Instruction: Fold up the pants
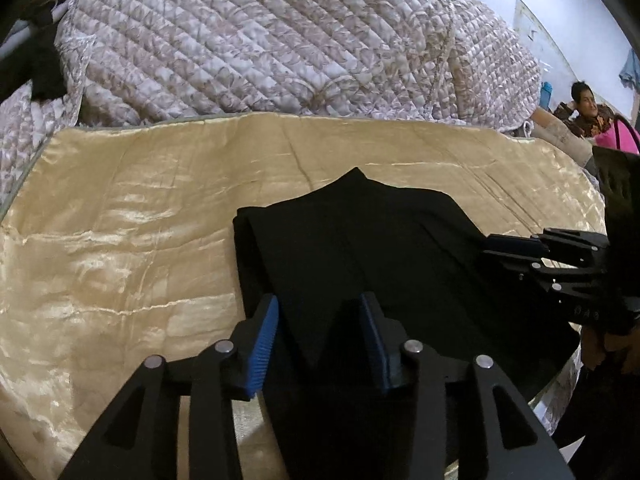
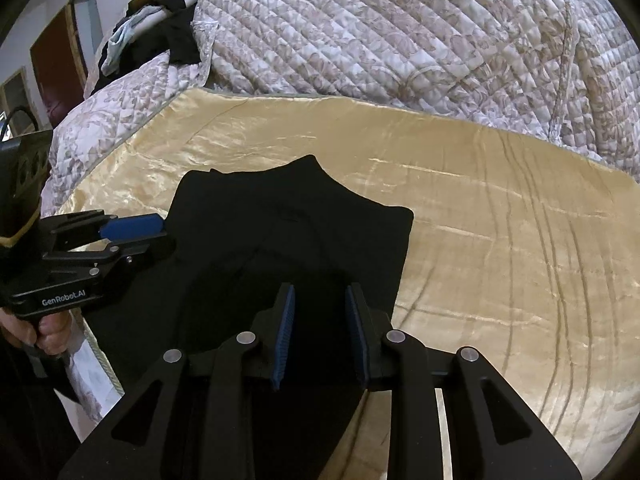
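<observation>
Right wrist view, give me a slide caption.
Open right gripper above folded black pants on gold satin bedspread.

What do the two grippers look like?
Both the left gripper and right gripper are matte black, with angular linkage arms, silver round pins and ribbed blue pads on the jaws. White "GenRobot.AI" lettering marks the left gripper's side.

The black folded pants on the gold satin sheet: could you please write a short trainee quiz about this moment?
1. True or false: the black folded pants lie on the gold satin sheet.
2. What lies bunched beyond the sheet? A) a quilted floral bedspread B) a wooden crate C) a striped towel
3. Fill in: the jaws of the left gripper and the right gripper both stand ____.

Key: 1 true; 2 A; 3 open.
</observation>
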### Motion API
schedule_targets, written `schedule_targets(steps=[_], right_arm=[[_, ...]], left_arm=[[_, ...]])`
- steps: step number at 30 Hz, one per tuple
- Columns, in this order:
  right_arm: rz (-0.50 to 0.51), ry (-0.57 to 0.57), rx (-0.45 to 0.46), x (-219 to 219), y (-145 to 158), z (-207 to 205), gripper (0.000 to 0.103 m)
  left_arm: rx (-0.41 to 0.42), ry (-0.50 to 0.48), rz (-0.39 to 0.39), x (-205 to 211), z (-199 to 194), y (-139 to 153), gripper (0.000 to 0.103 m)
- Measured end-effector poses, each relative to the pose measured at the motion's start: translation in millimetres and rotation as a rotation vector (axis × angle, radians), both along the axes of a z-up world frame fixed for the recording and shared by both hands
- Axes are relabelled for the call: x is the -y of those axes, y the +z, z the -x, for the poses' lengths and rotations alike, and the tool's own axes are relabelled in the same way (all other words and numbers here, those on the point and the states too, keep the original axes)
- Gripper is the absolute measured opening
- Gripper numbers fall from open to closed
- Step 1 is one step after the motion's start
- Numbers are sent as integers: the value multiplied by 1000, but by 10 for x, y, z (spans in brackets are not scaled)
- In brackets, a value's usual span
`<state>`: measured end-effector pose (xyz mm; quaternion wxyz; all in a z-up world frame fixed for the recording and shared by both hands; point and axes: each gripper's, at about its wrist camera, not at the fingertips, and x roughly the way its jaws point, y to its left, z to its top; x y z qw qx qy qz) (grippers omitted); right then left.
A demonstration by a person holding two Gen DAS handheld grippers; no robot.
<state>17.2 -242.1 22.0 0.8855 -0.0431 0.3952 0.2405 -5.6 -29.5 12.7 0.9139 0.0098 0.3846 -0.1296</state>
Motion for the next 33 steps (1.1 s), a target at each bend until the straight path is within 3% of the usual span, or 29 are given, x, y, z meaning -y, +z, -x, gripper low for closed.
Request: schedule_targets(steps=[12,16,28,30,33], right_arm=[[7,-18,8,-34,7,-57,36],[8,-36,12,-5,22,-77,44],[-68,-105,-4,184,87,-145,45],[-82,-117,-17,230,69,-150,45],[-154,-142,-78,364,4,-186,45]], left_arm=[[5,41,-39,86,-76,27,50],[5,58,-66,101,-93,39,52],[5,115,-76,-44,-124,92,53],[-2,109,-58,-88,-115,89,55],[-65,81,46,-207,-124,43,63]])
